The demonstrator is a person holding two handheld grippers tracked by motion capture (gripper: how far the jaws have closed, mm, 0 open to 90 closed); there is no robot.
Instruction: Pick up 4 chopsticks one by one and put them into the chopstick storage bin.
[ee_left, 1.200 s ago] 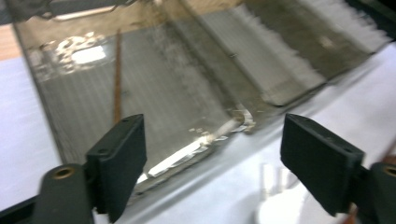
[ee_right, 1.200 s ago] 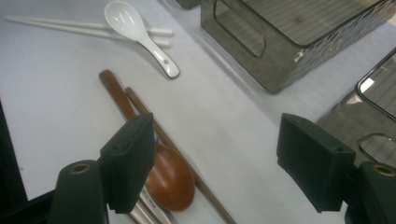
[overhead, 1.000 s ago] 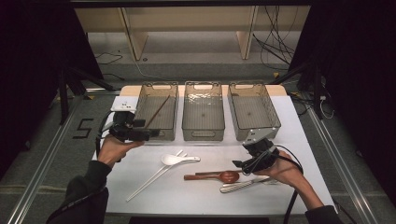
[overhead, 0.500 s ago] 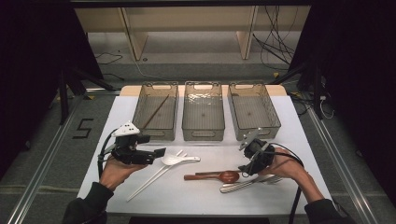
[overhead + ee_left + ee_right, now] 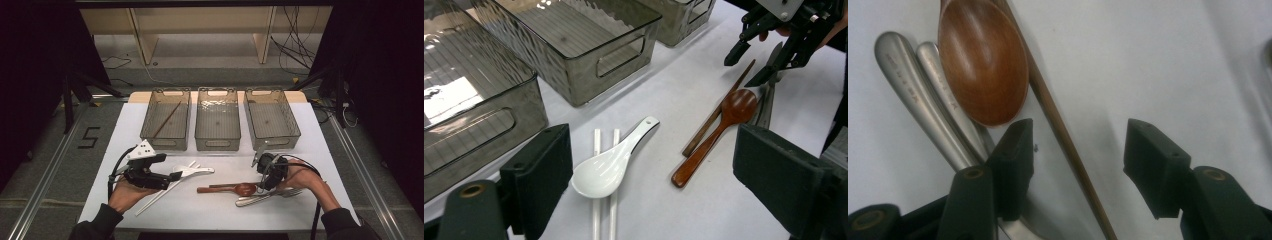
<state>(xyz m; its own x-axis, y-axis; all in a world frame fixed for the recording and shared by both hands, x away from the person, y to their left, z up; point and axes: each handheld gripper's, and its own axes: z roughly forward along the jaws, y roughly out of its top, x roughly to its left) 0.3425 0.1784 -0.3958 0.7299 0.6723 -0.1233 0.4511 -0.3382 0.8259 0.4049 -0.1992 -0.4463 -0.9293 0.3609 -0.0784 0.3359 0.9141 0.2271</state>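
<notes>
A brown wooden spoon (image 5: 239, 189) and a brown chopstick (image 5: 222, 185) lie on the white table. My right gripper (image 5: 261, 186) hangs just over them, tips down. In the right gripper view the chopstick (image 5: 1063, 135) runs between the jaws of my right gripper (image 5: 1078, 160), which have just been closing, with a gap on both sides. The spoon bowl (image 5: 983, 65) lies just beyond. My left gripper (image 5: 172, 177) is open and points at a white ceramic spoon (image 5: 195, 171) resting across two white chopsticks (image 5: 159, 193). The left gripper view shows that spoon (image 5: 609, 165) ahead of the wide jaws.
Three clear grey bins (image 5: 217, 145) stand in a row at the back of the table. The left bin (image 5: 165, 144) holds one brown chopstick (image 5: 166, 120). Metal cutlery (image 5: 267, 197) lies under my right hand, its handles (image 5: 923, 100) beside the wooden spoon.
My left gripper came away from the left bin, toward the person and right, to the white spoon. My right gripper sank onto the brown chopstick and its jaws narrowed.
</notes>
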